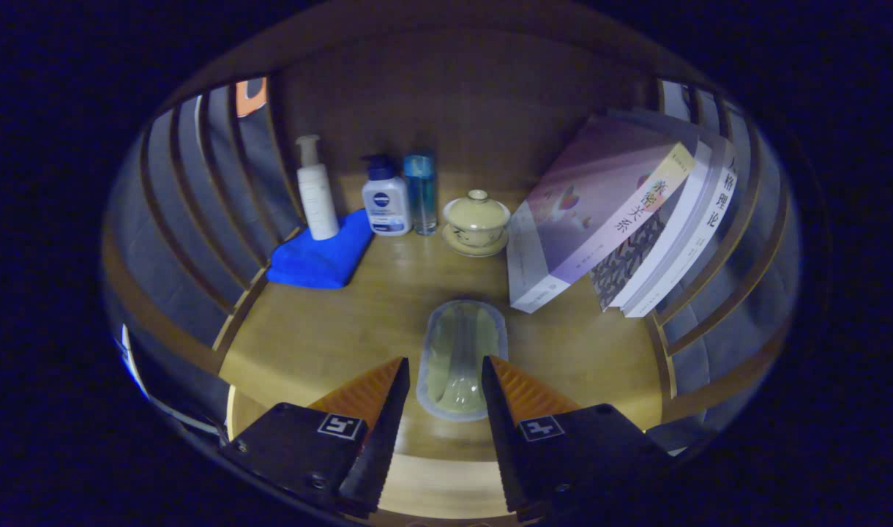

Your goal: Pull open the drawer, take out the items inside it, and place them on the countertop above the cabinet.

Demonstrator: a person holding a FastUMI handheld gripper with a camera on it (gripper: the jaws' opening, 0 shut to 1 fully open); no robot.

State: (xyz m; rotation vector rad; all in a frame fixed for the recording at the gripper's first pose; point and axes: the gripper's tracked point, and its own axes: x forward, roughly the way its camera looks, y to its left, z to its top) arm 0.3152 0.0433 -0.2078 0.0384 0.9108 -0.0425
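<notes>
A clear oval plastic pack (pixel 457 351) lies flat on the wooden countertop (pixel 329 329). Its near end reaches in between the fingers and its far end points toward the back wall. My gripper (pixel 444 360) is open, one finger on each side of the pack's near end. A thin gap shows at the left finger, while the right finger sits right at the pack's edge. Neither finger presses on it.
Leaning books (pixel 600 219) stand beyond the right finger. A lidded tea bowl on a saucer (pixel 477 219) sits straight ahead. A white pump bottle (pixel 316 190), a blue-capped bottle (pixel 386 197) and a clear blue bottle (pixel 420 192) stand by a blue cloth (pixel 322 256). Wooden slats fence both sides.
</notes>
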